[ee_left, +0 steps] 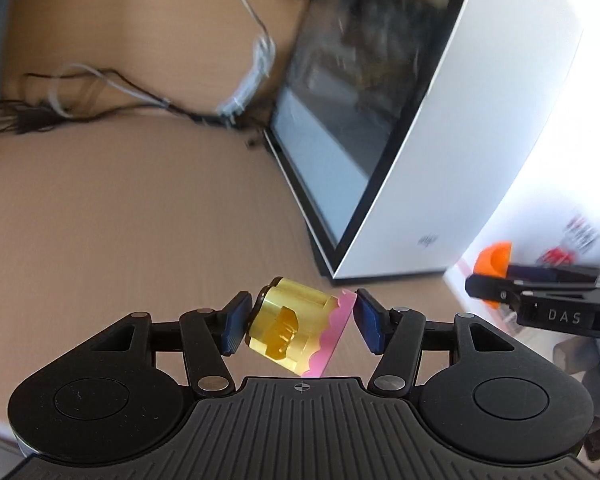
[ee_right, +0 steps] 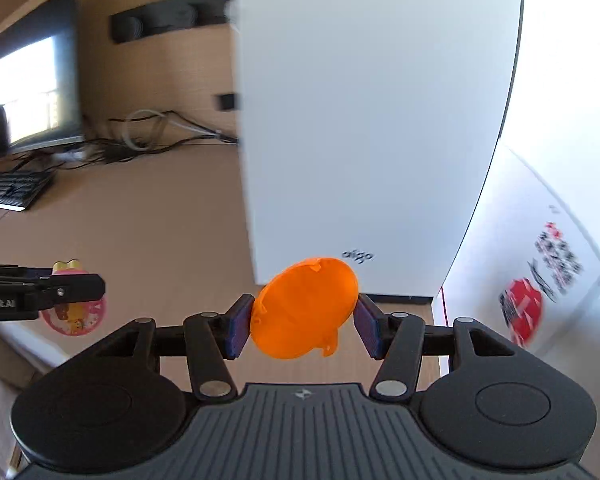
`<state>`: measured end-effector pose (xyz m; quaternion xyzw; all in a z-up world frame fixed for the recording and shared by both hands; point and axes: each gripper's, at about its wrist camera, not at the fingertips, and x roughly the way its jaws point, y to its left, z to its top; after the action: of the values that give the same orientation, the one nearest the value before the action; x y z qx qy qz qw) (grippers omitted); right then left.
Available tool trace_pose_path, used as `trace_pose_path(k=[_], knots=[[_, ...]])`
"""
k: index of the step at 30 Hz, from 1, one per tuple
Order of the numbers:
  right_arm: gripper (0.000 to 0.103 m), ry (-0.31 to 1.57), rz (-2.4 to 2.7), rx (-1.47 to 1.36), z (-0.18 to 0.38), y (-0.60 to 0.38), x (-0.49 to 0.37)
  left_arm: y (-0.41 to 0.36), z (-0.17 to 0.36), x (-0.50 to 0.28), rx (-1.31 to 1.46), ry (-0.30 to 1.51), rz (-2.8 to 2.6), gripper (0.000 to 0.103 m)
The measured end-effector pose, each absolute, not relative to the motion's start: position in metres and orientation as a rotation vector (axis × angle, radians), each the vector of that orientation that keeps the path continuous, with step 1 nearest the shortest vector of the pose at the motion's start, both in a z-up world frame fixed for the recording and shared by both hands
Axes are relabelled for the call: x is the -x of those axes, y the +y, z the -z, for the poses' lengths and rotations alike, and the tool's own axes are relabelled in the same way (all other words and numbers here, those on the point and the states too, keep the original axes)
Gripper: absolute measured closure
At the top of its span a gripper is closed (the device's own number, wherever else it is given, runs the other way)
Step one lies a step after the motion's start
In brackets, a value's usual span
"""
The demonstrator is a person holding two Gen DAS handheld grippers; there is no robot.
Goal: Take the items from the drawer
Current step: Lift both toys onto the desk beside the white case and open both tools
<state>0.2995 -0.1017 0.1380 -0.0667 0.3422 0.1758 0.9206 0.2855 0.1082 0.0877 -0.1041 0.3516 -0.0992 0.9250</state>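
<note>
Two grippers up over the worktop (ee_left: 120,220), left gripper (ee_left: 298,322) fingers clamped on a yellow-and-pink toy (ee_left: 296,328), right gripper (ee_right: 304,326) fingers pinching an orange toy (ee_right: 304,308).

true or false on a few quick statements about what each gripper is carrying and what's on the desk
1. The left gripper holds a yellow toy with a pink scalloped base. True.
2. The right gripper is empty. False: an orange piece sits between its fingers.
3. A white computer case stands on the wooden desk. True.
4. The desk behind is free of cables. False: a cable tangle lies there.
5. A black keyboard is visible in the right wrist view. True.
</note>
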Motion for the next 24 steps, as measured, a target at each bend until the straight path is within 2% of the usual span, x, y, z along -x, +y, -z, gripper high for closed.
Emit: trace_pose_path(k=[6, 9, 24], knots=[[0.049, 0.76, -0.352, 0.133, -0.089, -0.094, -0.341, 0.08, -0.044, -0.338, 0.176, 0.816, 0.199, 0.042], [0.049, 0.746, -0.372, 0.122, -0.078, -0.09, -0.353, 0.074, -0.032, -0.345, 0.124, 0.79, 0.183, 0.042], [0.048, 0.805, -0.226, 0.248, -0.04, -0.054, -0.378, 0.066, -0.007, -0.381, 0.046, 0.802, 0.286, 0.044]])
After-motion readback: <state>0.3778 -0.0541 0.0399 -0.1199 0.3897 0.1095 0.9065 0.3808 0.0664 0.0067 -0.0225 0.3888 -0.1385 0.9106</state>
